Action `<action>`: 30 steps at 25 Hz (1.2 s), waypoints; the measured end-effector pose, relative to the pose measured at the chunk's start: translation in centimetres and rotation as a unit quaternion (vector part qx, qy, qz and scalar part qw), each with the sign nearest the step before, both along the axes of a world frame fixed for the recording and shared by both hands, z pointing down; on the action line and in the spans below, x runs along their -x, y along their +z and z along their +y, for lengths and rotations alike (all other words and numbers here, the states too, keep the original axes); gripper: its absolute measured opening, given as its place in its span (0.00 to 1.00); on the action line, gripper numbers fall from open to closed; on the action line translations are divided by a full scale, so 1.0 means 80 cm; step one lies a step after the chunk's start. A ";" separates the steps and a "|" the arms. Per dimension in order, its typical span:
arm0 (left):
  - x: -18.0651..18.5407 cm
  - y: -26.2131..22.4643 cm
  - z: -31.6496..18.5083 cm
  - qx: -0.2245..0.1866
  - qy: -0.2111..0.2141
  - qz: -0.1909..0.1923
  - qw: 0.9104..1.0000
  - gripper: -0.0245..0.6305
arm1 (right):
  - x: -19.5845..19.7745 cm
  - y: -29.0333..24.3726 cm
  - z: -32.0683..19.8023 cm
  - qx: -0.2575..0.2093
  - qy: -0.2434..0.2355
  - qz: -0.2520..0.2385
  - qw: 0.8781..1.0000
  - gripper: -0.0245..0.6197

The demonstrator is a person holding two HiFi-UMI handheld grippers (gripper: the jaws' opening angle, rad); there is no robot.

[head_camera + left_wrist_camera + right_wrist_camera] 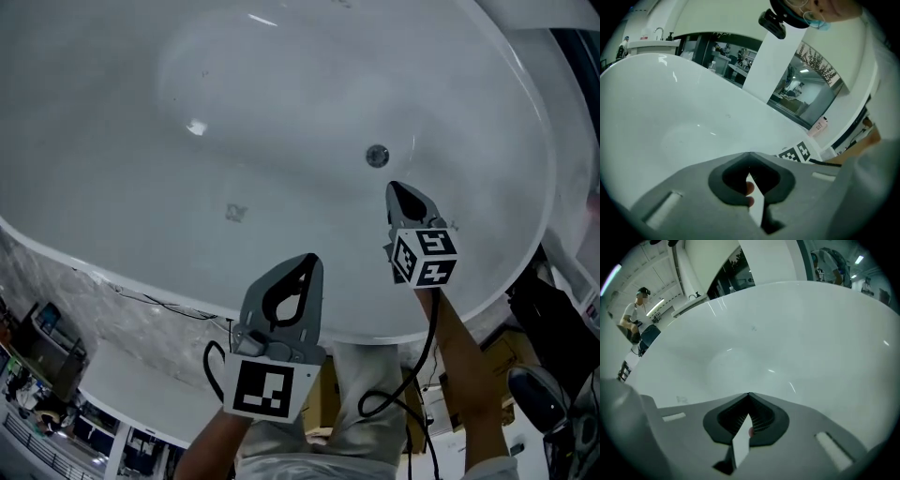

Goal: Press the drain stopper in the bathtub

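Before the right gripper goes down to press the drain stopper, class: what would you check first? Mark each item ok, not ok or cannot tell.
1. Drain stopper in sight and uncovered on the bathtub floor: ok.
2. Right gripper jaws together, nothing between them: ok.
3. Right gripper tip on the stopper: not ok; in the head view it sits short of it.
4. Left gripper out of the way, by the near rim, jaws together: ok.
5. Stopper up or already pressed down: cannot tell.
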State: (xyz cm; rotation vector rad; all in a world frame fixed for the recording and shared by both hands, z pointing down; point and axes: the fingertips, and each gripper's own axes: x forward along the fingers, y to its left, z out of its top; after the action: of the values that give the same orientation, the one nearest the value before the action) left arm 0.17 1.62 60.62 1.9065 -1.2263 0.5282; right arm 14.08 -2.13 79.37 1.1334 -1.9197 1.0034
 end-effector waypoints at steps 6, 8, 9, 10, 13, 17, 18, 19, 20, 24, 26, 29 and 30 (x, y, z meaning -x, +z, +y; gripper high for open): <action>-0.005 0.065 0.002 0.015 0.006 0.002 1.000 0.04 | -0.002 0.094 0.006 0.022 -0.010 0.014 1.000 0.04; -0.010 0.083 0.001 0.016 0.016 0.000 1.000 0.04 | -0.007 0.127 0.011 0.035 -0.011 0.021 0.999 0.04; -0.013 0.092 0.000 0.015 0.022 -0.001 1.000 0.04 | -0.010 0.144 0.013 0.042 -0.010 0.025 0.999 0.04; -0.015 0.101 -0.001 0.014 0.028 -0.002 1.000 0.04 | -0.014 0.160 0.015 0.048 -0.008 0.028 0.998 0.04; -0.019 0.123 -0.002 0.020 0.030 -0.001 0.999 0.04 | -0.023 0.202 0.019 0.063 -0.003 0.037 0.997 0.04; -0.030 0.140 -0.010 0.018 0.027 0.010 0.999 0.04 | -0.035 0.250 0.013 0.078 0.010 0.052 0.996 0.04; -0.034 0.145 -0.009 0.018 0.032 0.011 0.999 0.04 | -0.039 0.260 0.012 0.082 0.017 0.056 0.995 0.04; -0.038 0.149 -0.008 0.019 0.036 0.012 0.999 0.04 | -0.042 0.270 0.013 0.086 0.023 0.060 0.994 0.04; -0.041 0.153 -0.006 0.020 0.038 0.013 0.999 0.04 | -0.045 0.279 0.013 0.090 0.028 0.063 0.994 0.04; -0.040 0.166 -0.004 0.036 0.030 0.016 0.999 0.04 | -0.050 0.306 0.012 0.097 0.012 0.079 0.992 0.04; -0.037 0.174 -0.004 0.049 0.020 0.013 0.999 0.04 | -0.052 0.317 0.010 0.098 -0.005 0.088 0.991 0.04; -0.033 0.193 0.000 0.070 0.018 -0.003 0.997 0.04 | -0.055 0.330 0.008 0.101 -0.022 0.096 0.990 0.04; -0.033 0.200 0.002 0.079 0.018 -0.006 0.997 0.04 | -0.055 0.333 0.008 0.103 -0.025 0.098 0.990 0.04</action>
State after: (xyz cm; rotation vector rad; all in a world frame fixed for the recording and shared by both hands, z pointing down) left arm 2.80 1.76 76.64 1.7972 -1.1256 0.6378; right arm 18.45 -1.52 106.05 1.0212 -1.6419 0.9987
